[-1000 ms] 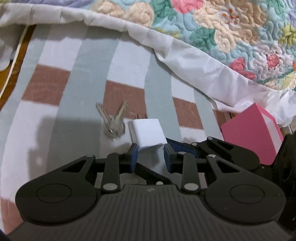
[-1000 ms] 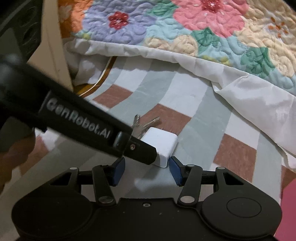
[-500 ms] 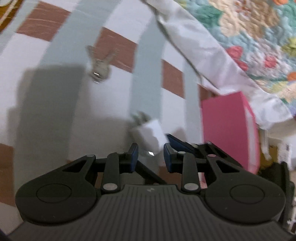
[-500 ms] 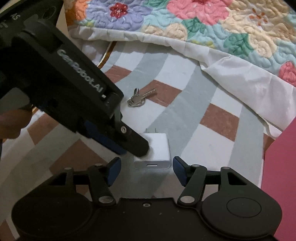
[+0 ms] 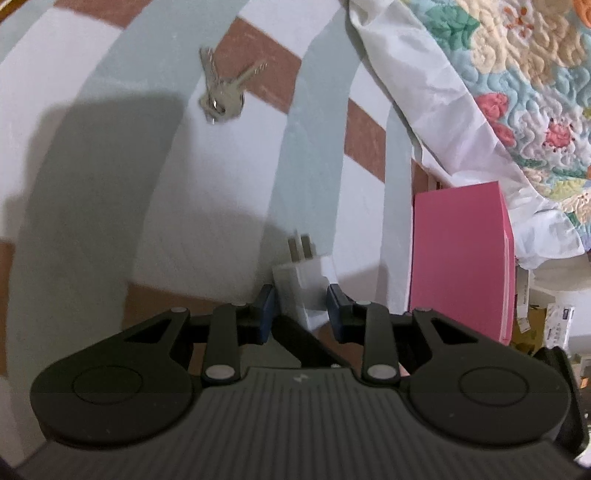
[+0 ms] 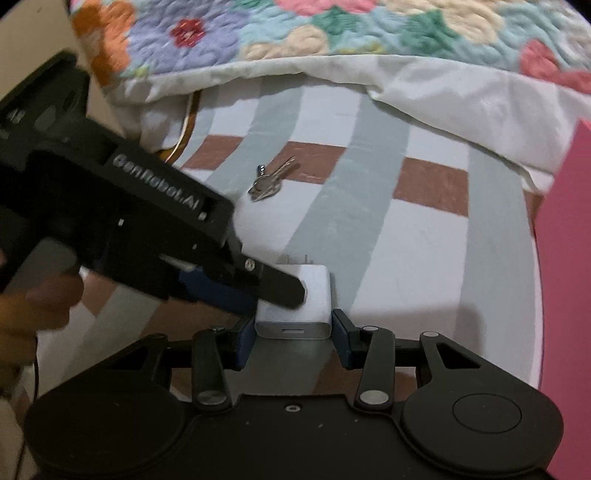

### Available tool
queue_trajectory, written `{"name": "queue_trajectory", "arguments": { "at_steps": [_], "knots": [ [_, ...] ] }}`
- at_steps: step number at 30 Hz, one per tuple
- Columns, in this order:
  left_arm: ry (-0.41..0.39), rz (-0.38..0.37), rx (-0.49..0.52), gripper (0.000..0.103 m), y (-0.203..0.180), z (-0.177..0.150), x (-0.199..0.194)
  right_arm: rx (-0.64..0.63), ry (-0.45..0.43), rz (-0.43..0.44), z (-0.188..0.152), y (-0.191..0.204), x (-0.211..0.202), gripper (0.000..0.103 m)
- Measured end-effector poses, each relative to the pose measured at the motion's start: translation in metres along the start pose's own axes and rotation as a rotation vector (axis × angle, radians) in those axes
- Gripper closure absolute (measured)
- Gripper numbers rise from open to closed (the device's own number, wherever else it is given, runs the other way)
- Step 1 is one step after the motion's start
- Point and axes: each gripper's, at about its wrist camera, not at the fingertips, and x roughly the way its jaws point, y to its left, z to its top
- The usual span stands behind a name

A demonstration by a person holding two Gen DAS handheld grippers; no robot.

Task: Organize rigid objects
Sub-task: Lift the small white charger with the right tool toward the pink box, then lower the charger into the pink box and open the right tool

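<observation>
Fingers first: left gripper has its blue pads on either side of the white charger, and in the right wrist view its black finger lies across the charger top, so it looks clamped on the charger, held above the blanket. Charger prongs point away from the left camera, toward the keys. Right gripper has its jaws closing, blue pads flanking the port end of the same charger; both pads sit right against its sides, though whether they press yet is hard to tell, a thin gap may remain on the left. So both grippers meet at the charger, left coming in from the left of the right wrist view, right from below. A hand holds the left gripper's body at the left edge of that view. Keys lie flat on the blanket, well apart from the charger, farther up in both views; also seen at. Blanket is striped white, grey-green and brown. Pink box stands to the right of the charger, near but not touching; its edge shows at. Beyond the keys a floral quilt with a white border is bunched along the far side, over the blanket edge. Some clutter sits right of the box in the left wrist view, too blurred to name.
</observation>
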Motion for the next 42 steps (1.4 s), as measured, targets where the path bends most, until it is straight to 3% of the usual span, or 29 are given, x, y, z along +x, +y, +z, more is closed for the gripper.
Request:
{"name": "queue_trajectory", "arguments": {
  "at_steps": [5, 10, 16, 21, 27, 32, 37, 42],
  "knots": [
    [-0.015, 0.023, 0.006, 0.075, -0.005, -0.011, 0.0, -0.047, 0.008, -0.015, -0.002, 0.006, -0.002, 0.054],
    [-0.07, 0.087, 0.158, 0.075, -0.044, -0.036, -0.018, -0.093, -0.014, -0.045, -0.002, 0.015, -0.025, 0.054],
    [-0.096, 0.086, 0.348, 0.074, -0.099, -0.065, -0.055, -0.126, -0.036, -0.088, 0.0, 0.021, -0.083, 0.054],
    [-0.136, 0.084, 0.426, 0.074, -0.127, -0.092, -0.071, -0.161, -0.053, -0.11, -0.006, 0.018, -0.12, 0.054],
    [-0.107, 0.021, 0.453, 0.074, -0.165, -0.097, -0.081, -0.142, -0.11, -0.14, -0.005, 0.003, -0.163, 0.054],
    [-0.081, 0.012, 0.509, 0.074, -0.207, -0.104, -0.079, -0.107, -0.15, -0.167, 0.0, -0.017, -0.196, 0.054],
    [-0.048, 0.013, 0.559, 0.074, -0.251, -0.103, -0.066, -0.117, -0.16, -0.252, 0.006, -0.031, -0.218, 0.054],
    [0.004, 0.022, 0.583, 0.074, -0.286, -0.097, -0.038, -0.056, -0.139, -0.26, 0.014, -0.069, -0.231, 0.054]
  ]
}}
